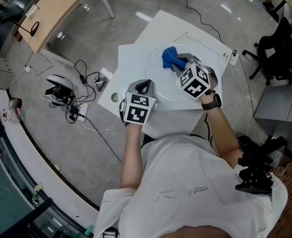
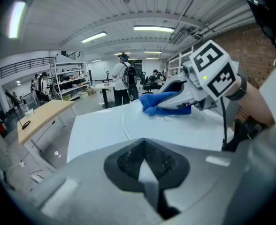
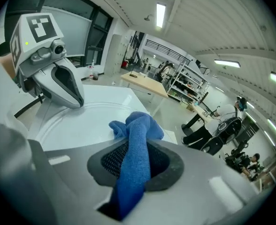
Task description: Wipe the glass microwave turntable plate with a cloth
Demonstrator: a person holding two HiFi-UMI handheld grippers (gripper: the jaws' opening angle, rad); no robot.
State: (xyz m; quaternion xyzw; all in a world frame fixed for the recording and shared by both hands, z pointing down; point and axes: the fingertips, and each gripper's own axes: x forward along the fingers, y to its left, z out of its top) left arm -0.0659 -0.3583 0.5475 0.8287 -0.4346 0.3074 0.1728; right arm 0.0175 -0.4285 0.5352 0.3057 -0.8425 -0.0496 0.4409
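Left gripper (image 2: 149,175): nearest the body. Jaws are pressed together with nothing between them. Tip sits at the plate's near-left rim; I cannot tell whether it touches.
Glass turntable plate (image 1: 158,86): lies flat on the white table (image 1: 136,53), ahead of both grippers. Being round, it has no long axis to line up with. Its centre lies forward and to the right of the left gripper.
Right gripper (image 3: 137,168): further forward than the left, over the plate's near-right part. Jaws are clamped on the blue cloth (image 3: 137,139).
Cloth lie: a strip runs up between the jaws and out past the tips, its long axis in line with the gripper. The bunched end appears to rest on the glass, a little beyond and left of the plate's centre.
Key relation: the bare glass lies mostly toward the body and left of the cloth, between the cloth and the left gripper.
Next move, judged: the wiping falls to the right hand, probably a sweep back across the plate. The left gripper is nearer the rim and better placed to steady it.
Risk, judged: the plate could slide on the smooth table if it is not braced.
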